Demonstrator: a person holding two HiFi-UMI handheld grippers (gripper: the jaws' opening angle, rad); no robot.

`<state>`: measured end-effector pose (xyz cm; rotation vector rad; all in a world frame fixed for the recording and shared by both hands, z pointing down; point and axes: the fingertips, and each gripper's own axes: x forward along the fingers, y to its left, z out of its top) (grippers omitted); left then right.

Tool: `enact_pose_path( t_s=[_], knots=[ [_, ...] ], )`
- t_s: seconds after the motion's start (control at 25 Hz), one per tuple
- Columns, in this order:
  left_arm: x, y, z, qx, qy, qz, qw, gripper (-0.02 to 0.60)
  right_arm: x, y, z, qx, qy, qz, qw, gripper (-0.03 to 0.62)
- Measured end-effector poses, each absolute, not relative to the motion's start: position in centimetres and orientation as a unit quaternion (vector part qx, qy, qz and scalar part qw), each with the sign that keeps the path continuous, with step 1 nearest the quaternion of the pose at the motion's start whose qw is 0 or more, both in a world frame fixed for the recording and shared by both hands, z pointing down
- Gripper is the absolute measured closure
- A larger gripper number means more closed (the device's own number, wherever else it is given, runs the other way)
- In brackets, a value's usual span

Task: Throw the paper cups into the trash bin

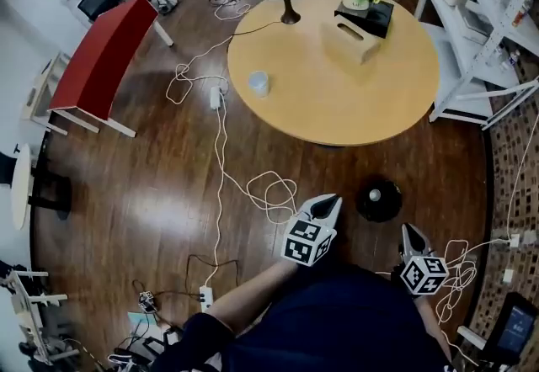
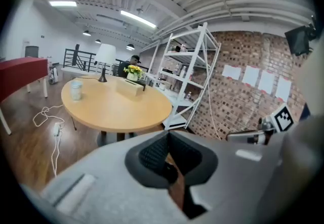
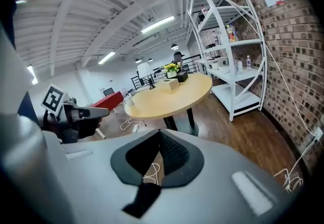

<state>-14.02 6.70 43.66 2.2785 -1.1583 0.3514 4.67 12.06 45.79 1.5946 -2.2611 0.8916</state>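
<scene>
Round wooden surface (image 1: 337,101) carries one paper cup (image 1: 258,82) near its left edge, well apart from the left claw (image 1: 323,206) and right claw (image 1: 411,236), both clenched empty above the plank floor (image 1: 152,193).

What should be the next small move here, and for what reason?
Probably bring the left gripper forward toward the paper cup, opening it on the way. The cup stands upright near the edge of the round table, far from both grippers. The left gripper and the right gripper are shut and empty, and the left one is nearer the cup.
</scene>
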Motion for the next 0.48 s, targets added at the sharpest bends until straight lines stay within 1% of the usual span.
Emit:
enact_pose_path(
  t_s=[0.16, 0.32, 0.4, 0.48],
  knots=[
    [-19.7, -2.7, 44.7, 0.832, -0.466, 0.135, 0.269, 0.577, 3.2, 5.5, 44.7, 0.555, -0.764, 0.306, 0.12, 0.584],
    [-26.9, -10.5, 47.2, 0.792, -0.546, 0.182, 0.202, 0.572, 2.6, 1.1, 44.0, 0.561, -0.76, 0.306, 0.116, 0.584],
    [-30.2, -13.3, 48.8, 0.764, -0.586, 0.201, 0.178, 0.462, 2.9, -0.1, 44.3, 0.56, -0.76, 0.309, 0.118, 0.584],
    [-33.1, -15.9, 50.8, 0.74, -0.614, 0.221, 0.161, 0.393, 3.5, -1.7, 44.5, 0.559, -0.759, 0.312, 0.117, 0.583]
  ],
)
